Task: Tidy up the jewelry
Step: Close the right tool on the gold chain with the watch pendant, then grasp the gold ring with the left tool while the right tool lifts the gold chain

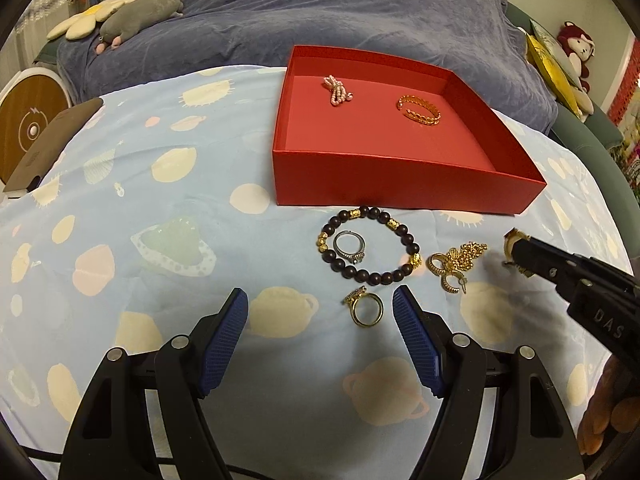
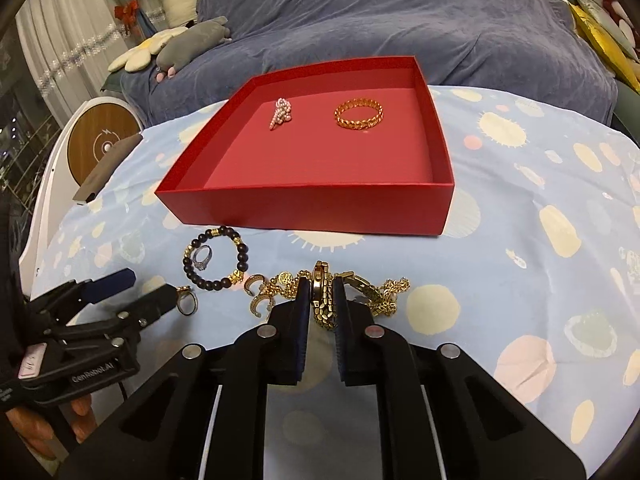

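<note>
Right gripper (image 2: 322,304) pinching the gold bangle (image 2: 323,300), just in front of the red box (image 2: 304,208).
You're gripping a stiff, slick band edge-on across its width; it looks liable to twist. Left gripper (image 1: 320,312) is hanging open beside the gold ring (image 1: 366,308).

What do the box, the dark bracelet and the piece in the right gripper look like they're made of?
Red box: probably matte card, with thin flat walls and no shine. Beaded bracelet: dull dark beads, maybe wood or stone, with gold-coloured spacers. Gold bangle pinched in the right gripper: shiny gold-tone metal with a pebbled face.
</note>
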The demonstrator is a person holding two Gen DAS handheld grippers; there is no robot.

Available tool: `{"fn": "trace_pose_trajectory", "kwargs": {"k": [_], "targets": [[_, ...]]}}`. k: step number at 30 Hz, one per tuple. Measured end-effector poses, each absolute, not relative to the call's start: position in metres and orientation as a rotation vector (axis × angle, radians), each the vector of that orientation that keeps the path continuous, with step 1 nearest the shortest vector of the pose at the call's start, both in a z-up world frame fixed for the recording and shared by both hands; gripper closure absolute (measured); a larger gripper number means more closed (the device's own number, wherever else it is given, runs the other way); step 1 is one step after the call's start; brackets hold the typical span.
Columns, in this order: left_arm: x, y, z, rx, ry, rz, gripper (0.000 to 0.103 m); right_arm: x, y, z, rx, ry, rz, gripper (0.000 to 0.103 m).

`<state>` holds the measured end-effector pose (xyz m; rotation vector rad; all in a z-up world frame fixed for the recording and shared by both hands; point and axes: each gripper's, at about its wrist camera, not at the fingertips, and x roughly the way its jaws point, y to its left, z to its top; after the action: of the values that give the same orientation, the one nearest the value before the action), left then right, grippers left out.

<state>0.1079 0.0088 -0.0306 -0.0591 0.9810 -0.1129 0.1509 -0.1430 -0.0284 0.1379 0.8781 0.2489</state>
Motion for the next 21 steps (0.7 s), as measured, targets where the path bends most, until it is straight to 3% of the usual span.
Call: {"fn": "trace_pose_trajectory", "kwargs": {"k": [5, 12, 16, 19, 21], "targets": [[0.108, 0.005, -0.032, -0.062, 0.984, -0.133, 0.033, 0.143, -0.156, -0.012, 0.177, 0.842, 0.24, 0.092], [0.108, -0.01, -0.042, -0.031, 1.0, -0.149, 0.048, 0.14, -0.165, -0.003, 0.205, 0.825, 0.223, 0.092], [0.11, -0.01, -0.044, -0.042, 0.997, -0.136, 0.049, 0.137, -0.166, 0.0, 0.204, 0.819, 0.221, 0.092], [0.11, -0.011, -0.045, -0.041, 0.992, -0.138, 0.062, 0.137, -0.166, 0.001, 0.205, 0.821, 0.221, 0.092], [0.109, -0.012, -0.045, -0.033, 0.988, -0.147, 0.075, 0.136, -0.166, 0.0, 0.205, 0.825, 0.219, 0.092]]}}
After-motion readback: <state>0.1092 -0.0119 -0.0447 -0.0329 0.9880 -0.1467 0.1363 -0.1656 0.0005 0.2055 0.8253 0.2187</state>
